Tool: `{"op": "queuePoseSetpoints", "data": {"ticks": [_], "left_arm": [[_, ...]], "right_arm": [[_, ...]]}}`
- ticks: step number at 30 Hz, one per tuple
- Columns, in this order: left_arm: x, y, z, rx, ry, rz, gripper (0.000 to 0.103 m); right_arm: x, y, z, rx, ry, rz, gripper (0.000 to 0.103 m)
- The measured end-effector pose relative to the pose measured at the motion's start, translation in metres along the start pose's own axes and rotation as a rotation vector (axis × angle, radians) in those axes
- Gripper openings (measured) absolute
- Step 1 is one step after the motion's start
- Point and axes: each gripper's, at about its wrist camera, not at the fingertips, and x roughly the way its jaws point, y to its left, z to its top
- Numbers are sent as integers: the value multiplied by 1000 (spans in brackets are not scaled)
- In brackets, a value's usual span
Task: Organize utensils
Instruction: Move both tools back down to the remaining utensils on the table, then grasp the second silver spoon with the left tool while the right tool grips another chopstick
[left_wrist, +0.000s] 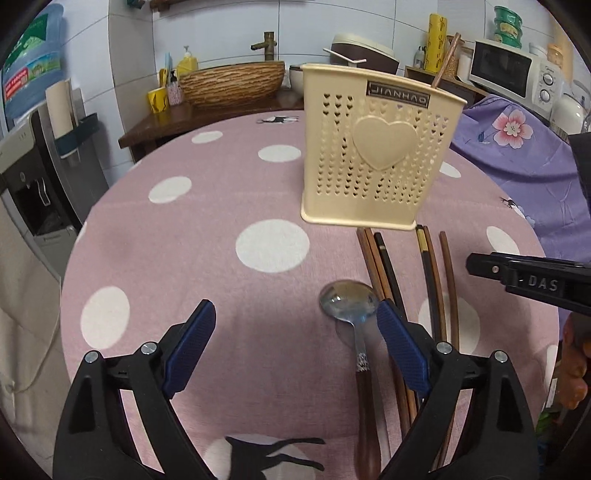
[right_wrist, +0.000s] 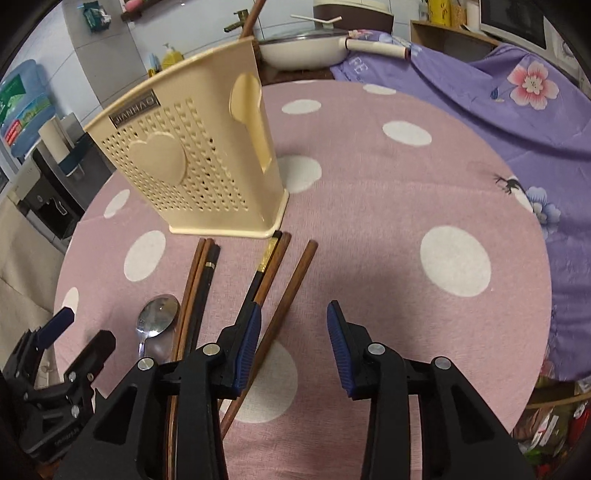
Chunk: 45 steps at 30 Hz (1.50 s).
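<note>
Both hand-held grippers, left (left_wrist: 295, 328) and right (right_wrist: 293, 339), hover spread apart above chopsticks (right_wrist: 291, 295).

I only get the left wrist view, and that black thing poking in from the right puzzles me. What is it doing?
Observer: That is the right gripper. Its jaws stand open and hold nothing.
Operator: What is in front of it?
Observer: One brown chopstick lies loose and runs close past one blue pad.
Operator: Anything I miss on the cream holder?
Observer: The holder has a heart-shaped cutout in its side wall.
</note>
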Motion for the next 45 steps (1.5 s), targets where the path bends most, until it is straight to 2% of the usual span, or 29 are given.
{"op": "queuePoseSetpoints", "data": {"ticks": [5,9,15,21,33,36,40,45], "left_arm": [[8,-6,-10,-2,25,-12,87],[14,-9,-14,-13,53,-21,81],[20,-11,-13,-21,71,-29,80],[30,-17,-6,0,91,-14,75],[47,-24,1,26,133,-8,74],[53,-26,4,19,158,-21,70],[59,-31,9,35,169,-2,66],[64,-36,17,40,192,-3,56]], "right_arm": [[15,7,-4,16,41,-14,32],[24,11,-5,22,60,-59,25],[29,20,-2,14,64,-94,23],[32,24,3,23,68,-128,12],[39,25,17,47,89,-125,10],[40,25,18,48,92,-125,10],[42,23,23,50,97,-128,10],[43,27,25,44,95,-139,10]]}}
